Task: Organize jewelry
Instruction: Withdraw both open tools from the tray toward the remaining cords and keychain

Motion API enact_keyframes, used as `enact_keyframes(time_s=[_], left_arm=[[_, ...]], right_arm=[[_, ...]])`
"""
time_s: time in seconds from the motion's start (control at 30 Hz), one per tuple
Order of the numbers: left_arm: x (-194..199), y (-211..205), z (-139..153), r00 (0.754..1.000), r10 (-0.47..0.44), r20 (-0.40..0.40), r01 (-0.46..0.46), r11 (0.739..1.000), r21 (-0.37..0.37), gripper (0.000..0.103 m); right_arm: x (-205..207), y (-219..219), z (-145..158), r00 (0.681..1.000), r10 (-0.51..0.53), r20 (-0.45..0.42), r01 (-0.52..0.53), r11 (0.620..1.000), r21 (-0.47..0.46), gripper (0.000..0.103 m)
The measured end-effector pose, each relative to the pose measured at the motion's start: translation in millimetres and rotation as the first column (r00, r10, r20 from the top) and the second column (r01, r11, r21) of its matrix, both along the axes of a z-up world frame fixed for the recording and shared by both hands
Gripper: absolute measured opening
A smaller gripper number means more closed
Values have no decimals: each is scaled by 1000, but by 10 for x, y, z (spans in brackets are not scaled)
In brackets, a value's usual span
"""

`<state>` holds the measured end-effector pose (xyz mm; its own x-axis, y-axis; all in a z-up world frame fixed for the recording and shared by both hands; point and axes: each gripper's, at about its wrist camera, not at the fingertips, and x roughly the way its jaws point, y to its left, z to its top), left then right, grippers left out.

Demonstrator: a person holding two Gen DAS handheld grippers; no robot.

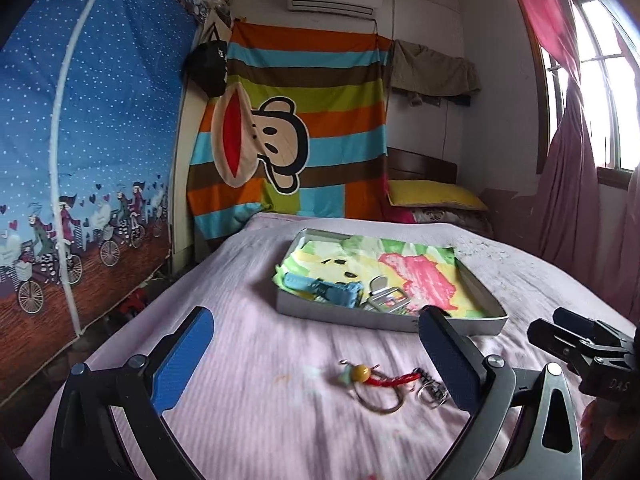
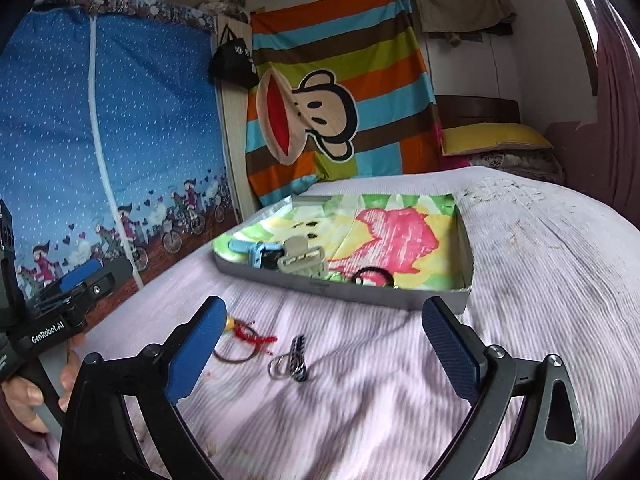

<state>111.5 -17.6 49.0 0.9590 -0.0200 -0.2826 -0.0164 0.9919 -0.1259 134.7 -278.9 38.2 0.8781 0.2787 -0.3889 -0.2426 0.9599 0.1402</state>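
A shallow metal tray (image 1: 352,317) (image 2: 360,295) lined with a bright cloth sits on the bed. It holds a blue watch (image 1: 320,288) (image 2: 256,252), a grey metal clip (image 1: 384,298) (image 2: 300,261) and a black hair tie (image 2: 372,276). On the sheet in front of the tray lie a red cord charm with a yellow bead (image 1: 362,374) (image 2: 252,334), a brown ring (image 1: 380,404) (image 2: 236,356) and silver rings with a striped clip (image 1: 430,391) (image 2: 290,362). My left gripper (image 1: 316,360) (image 2: 86,276) hangs open just above these loose pieces. My right gripper (image 2: 324,352) (image 1: 560,326) is open too, right of them.
The pink sheet (image 1: 248,360) covers the bed, whose left edge drops toward a blue fabric wardrobe (image 1: 80,120). A striped monkey blanket (image 1: 300,120) hangs behind, and a yellow pillow (image 1: 432,194) lies at the head. A hand (image 2: 32,392) holds the left gripper's handle.
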Motion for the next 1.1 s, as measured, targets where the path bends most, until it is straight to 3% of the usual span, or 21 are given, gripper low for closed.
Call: enact_keyframes(time_s=[0.33,0.9,1.1], left_arm=[[123,92,-287,992,-32,-124,36,999,32,103],[282,-6,-517,960,-76,-270,101,992,79,103],[367,17,-556,941,-100,-323,119,992,39,103]], right_arm=[[184,151,-252,987,26,-157,-51,987,-152,96],[347,227,-502,960,35,-279,-77,987,-142,95],[429,246,-571,951,42,-306,-81,990,-118,73]])
